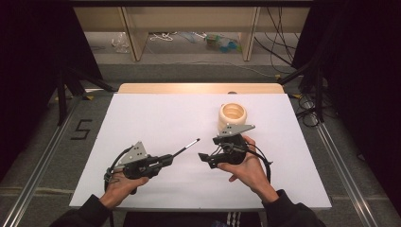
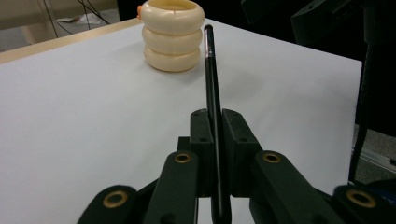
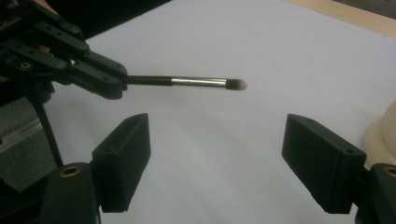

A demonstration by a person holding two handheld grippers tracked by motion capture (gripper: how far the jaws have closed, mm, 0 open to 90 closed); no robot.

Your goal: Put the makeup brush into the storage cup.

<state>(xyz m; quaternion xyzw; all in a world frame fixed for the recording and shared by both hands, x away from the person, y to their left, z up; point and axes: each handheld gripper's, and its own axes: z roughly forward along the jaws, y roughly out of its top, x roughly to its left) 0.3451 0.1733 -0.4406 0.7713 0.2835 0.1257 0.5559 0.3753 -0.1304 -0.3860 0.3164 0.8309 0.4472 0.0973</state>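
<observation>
A thin black makeup brush (image 1: 187,147) with a silver ferrule and dark tip is clamped by its handle in my left gripper (image 1: 168,159), which is shut on it. In the left gripper view the brush (image 2: 211,84) runs up from the jaws (image 2: 215,128) towards a cream ribbed holder (image 2: 173,35) of three stacked rings. My right gripper (image 1: 204,158) stands open just right of the brush tip, with nothing between its fingers. In the right gripper view the brush (image 3: 196,82) crosses above my open right gripper (image 3: 217,158), with the left gripper (image 3: 70,60) at upper left.
The white tabletop (image 1: 156,118) lies bare around the grippers. The cream holder (image 1: 231,116) stands just behind my right gripper and shows at that view's right edge (image 3: 383,133). A wooden strip (image 1: 198,88) borders the far edge; cables and rails lie on the floor around.
</observation>
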